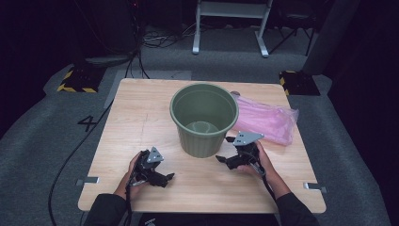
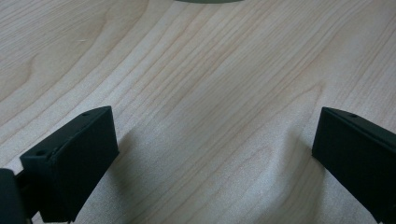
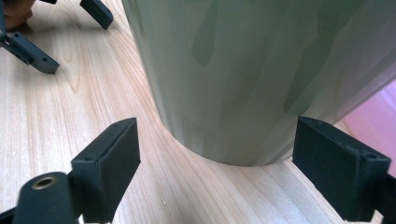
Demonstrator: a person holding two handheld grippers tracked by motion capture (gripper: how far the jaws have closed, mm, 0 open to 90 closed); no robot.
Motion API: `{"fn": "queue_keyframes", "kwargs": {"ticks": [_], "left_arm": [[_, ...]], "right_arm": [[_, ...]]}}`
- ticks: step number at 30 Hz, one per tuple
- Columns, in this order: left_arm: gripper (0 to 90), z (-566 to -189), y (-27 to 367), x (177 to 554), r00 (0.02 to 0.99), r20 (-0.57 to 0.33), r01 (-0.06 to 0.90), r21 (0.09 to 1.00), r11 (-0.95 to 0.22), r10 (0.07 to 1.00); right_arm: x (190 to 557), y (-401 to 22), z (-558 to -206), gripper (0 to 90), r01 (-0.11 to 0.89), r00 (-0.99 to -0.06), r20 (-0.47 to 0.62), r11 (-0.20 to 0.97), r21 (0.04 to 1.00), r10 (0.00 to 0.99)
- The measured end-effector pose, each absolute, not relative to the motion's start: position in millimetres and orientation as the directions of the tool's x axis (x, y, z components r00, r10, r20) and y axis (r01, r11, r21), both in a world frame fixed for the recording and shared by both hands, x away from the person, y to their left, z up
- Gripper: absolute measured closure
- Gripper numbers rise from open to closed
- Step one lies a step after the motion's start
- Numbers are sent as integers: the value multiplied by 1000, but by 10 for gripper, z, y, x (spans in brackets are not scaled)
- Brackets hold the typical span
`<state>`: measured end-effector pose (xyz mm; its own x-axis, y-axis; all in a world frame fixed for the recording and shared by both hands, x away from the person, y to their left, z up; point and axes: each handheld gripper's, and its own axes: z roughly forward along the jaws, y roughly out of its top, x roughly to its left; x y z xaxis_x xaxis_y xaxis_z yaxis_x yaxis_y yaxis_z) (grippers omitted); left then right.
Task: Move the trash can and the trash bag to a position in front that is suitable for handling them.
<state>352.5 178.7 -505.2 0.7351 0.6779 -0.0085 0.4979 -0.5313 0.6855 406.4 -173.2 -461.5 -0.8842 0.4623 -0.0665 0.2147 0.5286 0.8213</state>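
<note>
A green plastic bucket (image 1: 203,117) stands upright near the middle of the wooden table (image 1: 136,117). A pink plastic bag (image 1: 266,120) lies flat to its right. My left gripper (image 1: 167,180) rests low on the table, front-left of the bucket, open, its jaws pointing right. In the left gripper view the left gripper (image 2: 215,135) has bare wood between its jaws. My right gripper (image 1: 225,149) is open at the bucket's front-right foot. In the right gripper view the right gripper (image 3: 217,140) faces the bucket wall (image 3: 261,70), jaws spread wide, not touching it.
Metal brackets (image 1: 87,181) sit on the table's front corners. Cables (image 1: 84,141) run over the grey floor at the left. Two yellow-and-black striped blocks (image 1: 77,81) flank the far corners. A white frame (image 1: 230,19) stands behind.
</note>
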Motion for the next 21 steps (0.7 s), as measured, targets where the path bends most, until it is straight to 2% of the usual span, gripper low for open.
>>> {"fn": "queue_keyframes", "kwargs": {"ticks": [10, 16, 21], "left_arm": [[0, -5050, 1797, 3515, 741, -5, 493, 683, -538, 672], [0, -5054, 1799, 3511, 741, -10, 494, 686, -534, 672], [0, -5054, 1799, 3511, 741, -10, 493, 686, -534, 672]], "right_arm": [[4050, -1722, -4622, 173, 219, -880, -82, 552, 805, 468], [4090, -2079, -4613, 185, 263, -810, -117, 535, 802, 574], [4224, -2484, -4622, 250, 330, -710, -135, 497, 802, 691]]}}
